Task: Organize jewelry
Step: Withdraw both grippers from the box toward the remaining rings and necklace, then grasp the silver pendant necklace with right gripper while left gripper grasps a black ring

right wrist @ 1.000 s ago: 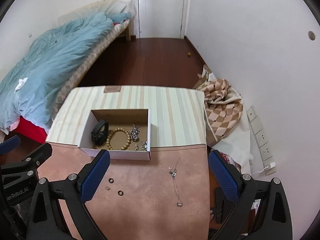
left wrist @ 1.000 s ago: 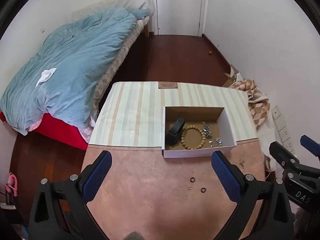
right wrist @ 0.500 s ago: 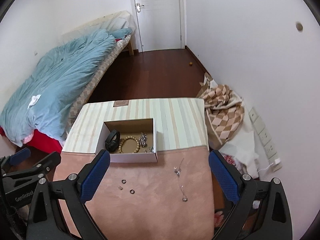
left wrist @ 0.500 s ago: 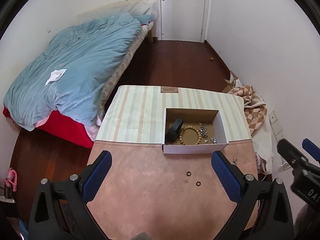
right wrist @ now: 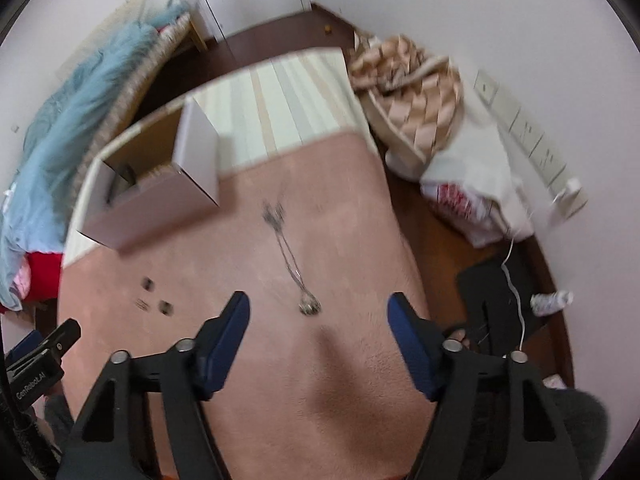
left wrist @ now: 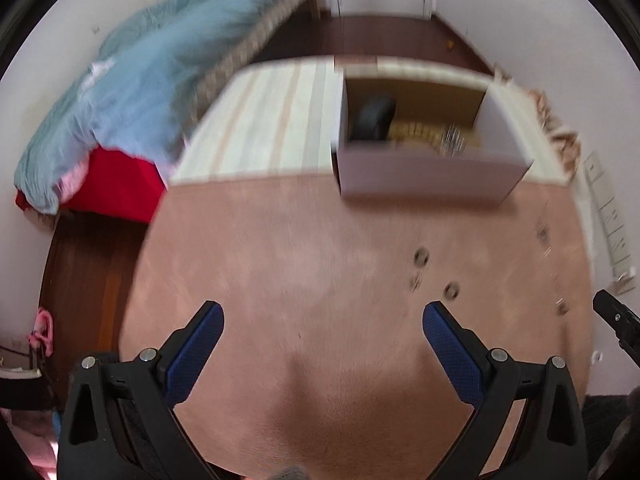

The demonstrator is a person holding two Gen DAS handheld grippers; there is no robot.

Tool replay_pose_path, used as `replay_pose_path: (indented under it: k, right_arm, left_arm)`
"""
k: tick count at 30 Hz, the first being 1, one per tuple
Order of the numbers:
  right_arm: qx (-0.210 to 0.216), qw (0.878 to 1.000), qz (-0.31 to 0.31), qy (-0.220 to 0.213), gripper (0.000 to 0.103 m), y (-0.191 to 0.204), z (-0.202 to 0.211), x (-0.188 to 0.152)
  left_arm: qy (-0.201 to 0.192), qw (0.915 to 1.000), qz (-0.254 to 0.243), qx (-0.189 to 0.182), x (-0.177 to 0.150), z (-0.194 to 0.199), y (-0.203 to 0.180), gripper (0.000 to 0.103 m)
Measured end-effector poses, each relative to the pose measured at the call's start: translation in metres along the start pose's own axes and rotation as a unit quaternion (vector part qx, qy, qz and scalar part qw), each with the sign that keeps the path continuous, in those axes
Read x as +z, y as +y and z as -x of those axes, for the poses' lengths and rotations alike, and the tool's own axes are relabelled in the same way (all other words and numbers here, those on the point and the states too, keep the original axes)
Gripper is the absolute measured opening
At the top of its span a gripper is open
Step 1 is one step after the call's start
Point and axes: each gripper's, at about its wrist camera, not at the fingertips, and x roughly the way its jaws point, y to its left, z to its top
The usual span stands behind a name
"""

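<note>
A white cardboard box (left wrist: 428, 176) (right wrist: 156, 204) stands on the pink table mat (left wrist: 320, 280) and holds a black band (left wrist: 374, 120), a bead bracelet and silver pieces. Small dark rings (left wrist: 421, 257) (right wrist: 149, 284) lie loose on the mat. A silver chain necklace (right wrist: 290, 260) stretches across the mat, its pendant end just ahead of my right gripper (right wrist: 318, 308), whose jaws are closing with nothing between them. My left gripper (left wrist: 322, 318) hangs open over bare mat, the rings to its upper right. Both views are motion-blurred.
A bed with a blue duvet (left wrist: 152, 72) lies to the left. A striped cloth (left wrist: 272, 120) covers the table's far half. A checked blanket (right wrist: 412, 92) and a white bag (right wrist: 472, 196) sit on the floor right of the table, near wall sockets (right wrist: 532, 140).
Both grippers have dropped toward the table, so the box and jewelry look much larger. The right gripper's jaws have narrowed and it now sits just behind the necklace.
</note>
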Motion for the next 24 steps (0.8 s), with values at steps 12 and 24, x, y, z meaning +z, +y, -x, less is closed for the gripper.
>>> replay_pose_path:
  k: [12,24]
  right_arm:
    - [-0.032,0.998,0.052,-0.035,0.038,0.013,-0.046,-0.014]
    - [-0.008,0.998,0.062,-0.03,0.012,0.021,-0.038,-0.035]
  left_arm:
    - [0.057,0.9984,-0.003,-0.004,-0.02,-0.046,-0.012,0.102]
    - [0.014,0.9971,-0.019,-0.073,-0.013,-0.03,-0.039,0.092]
